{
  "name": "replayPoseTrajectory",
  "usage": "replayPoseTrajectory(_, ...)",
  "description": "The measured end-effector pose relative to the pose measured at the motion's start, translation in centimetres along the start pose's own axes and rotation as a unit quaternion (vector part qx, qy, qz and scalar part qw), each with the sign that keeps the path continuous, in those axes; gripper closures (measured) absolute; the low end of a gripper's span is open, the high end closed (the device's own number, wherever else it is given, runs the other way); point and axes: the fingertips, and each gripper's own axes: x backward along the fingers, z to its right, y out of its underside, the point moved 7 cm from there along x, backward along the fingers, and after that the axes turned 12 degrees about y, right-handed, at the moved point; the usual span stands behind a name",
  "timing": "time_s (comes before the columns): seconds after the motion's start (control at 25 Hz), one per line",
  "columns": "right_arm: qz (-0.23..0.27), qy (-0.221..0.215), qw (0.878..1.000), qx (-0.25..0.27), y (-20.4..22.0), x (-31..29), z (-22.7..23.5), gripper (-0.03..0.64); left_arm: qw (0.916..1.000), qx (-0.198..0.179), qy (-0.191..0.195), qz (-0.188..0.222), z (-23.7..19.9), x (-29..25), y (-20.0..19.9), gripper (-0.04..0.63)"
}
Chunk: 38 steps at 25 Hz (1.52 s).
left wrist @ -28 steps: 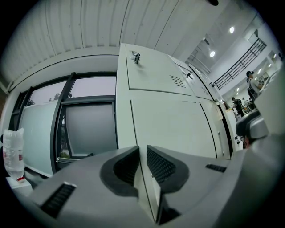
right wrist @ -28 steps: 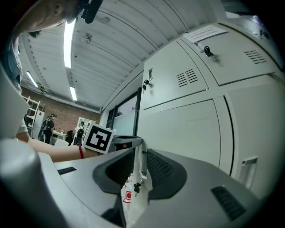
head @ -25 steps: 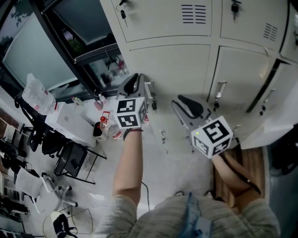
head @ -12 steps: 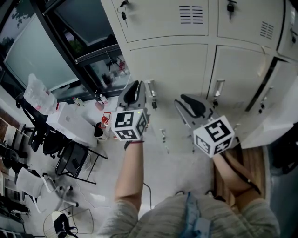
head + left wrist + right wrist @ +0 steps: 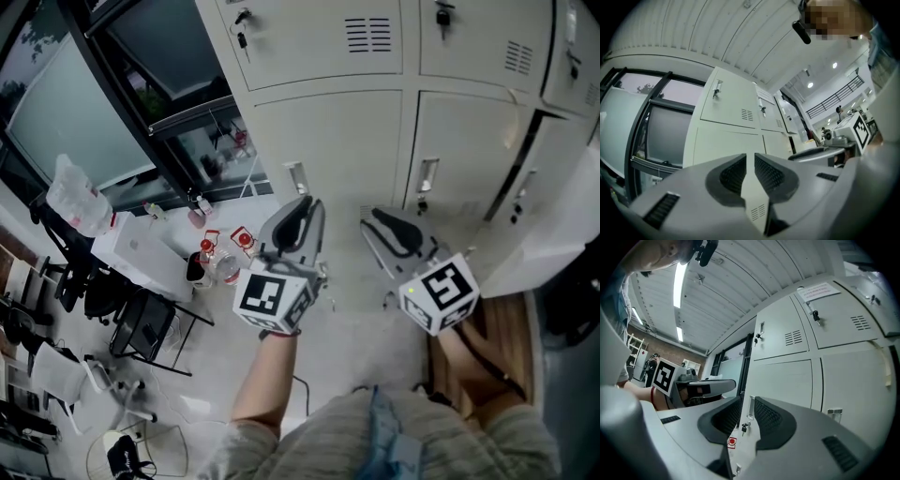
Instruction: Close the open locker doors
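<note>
The person's two forearms reach forward from the bottom of the head view, one hand-held gripper in each hand, and both grippers are empty. The left hand-held gripper [image 5: 300, 217] [image 5: 750, 161] is in the middle of the view. Its jaws are only a narrow slit apart, and nothing but pale locker front shows through the gap. The right hand-held gripper [image 5: 395, 231] [image 5: 746, 414] is just beside it and a little lower. Its jaws are slightly wider apart, and nothing is held between them.

Beyond both grippers is the bank of cream lockers [image 5: 328, 141] [image 5: 726, 140] [image 5: 787, 380], which neither gripper touches. Through the right gripper's gap, a metal handle [image 5: 751, 405] on a shut door lines up between the jaws, with a small key [image 5: 744, 427] hanging just below it. The doors straight ahead are shut, and the upper ones have vents and keys in their locks.

The open locker door [image 5: 562, 230] is at the far right of the head view. It is swung out from the bank, with a dark gap along its inner edge, and it is to the right of the right gripper and apart from it.

To the left, well away from the lockers, a table [image 5: 141, 253] carries red-capped bottles [image 5: 210, 251]. Behind it are a clear plastic bag [image 5: 77, 195] and a dark-framed window [image 5: 75, 103].
</note>
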Motion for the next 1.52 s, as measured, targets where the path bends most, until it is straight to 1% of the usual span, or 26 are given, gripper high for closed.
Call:
replayPoseTrajectory(0.2,0.003,0.007,1.000,-0.001,0.1,2.8,-0.1,0.531,0.9992,-0.012,0.035,0.013,3.5,0.2,-0.4,0.558)
replayPoseTrajectory(0.32,0.002,0.017,1.000,-0.004,0.3,4.3,0.0,0.532,0.9987,0.003,0.045,0.023,5.3,0.4,-0.5,0.558)
replayPoseTrajectory(0.44,-0.001,0.025,1.000,0.010,0.4,5.7,0.0,0.532,0.9980,0.000,0.062,0.008,6.7,0.8,0.2,0.558)
replayPoseTrajectory(0.52,-0.003,0.031,0.999,0.025,0.4,6.7,0.0,0.534,0.9976,0.008,0.067,0.014,7.8,0.8,0.1,0.558)
replayPoseTrajectory(0.56,-0.003,0.036,0.999,0.034,0.4,7.1,0.0,0.557,0.9974,0.013,0.069,0.018,8.3,0.8,0.0,0.558)
replayPoseTrajectory(0.6,-0.004,0.041,0.998,0.041,0.4,7.6,-0.1,0.614,0.9971,0.016,0.072,0.020,8.7,0.8,-0.1,0.558)
replayPoseTrajectory(0.72,-0.006,0.051,0.998,0.048,0.6,8.7,-0.2,0.615,0.9963,0.016,0.082,0.018,9.9,1.0,0.1,0.558)
replayPoseTrajectory(0.96,-0.008,0.062,0.997,0.048,0.4,10.2,-0.7,0.615,0.9949,0.015,0.099,0.014,11.5,1.3,0.2,0.558)
replayPoseTrajectory(1.52,-0.015,0.066,0.997,0.035,1.0,11.5,-1.4,0.615,0.9925,0.024,0.119,0.009,13.1,2.1,0.7,0.558)
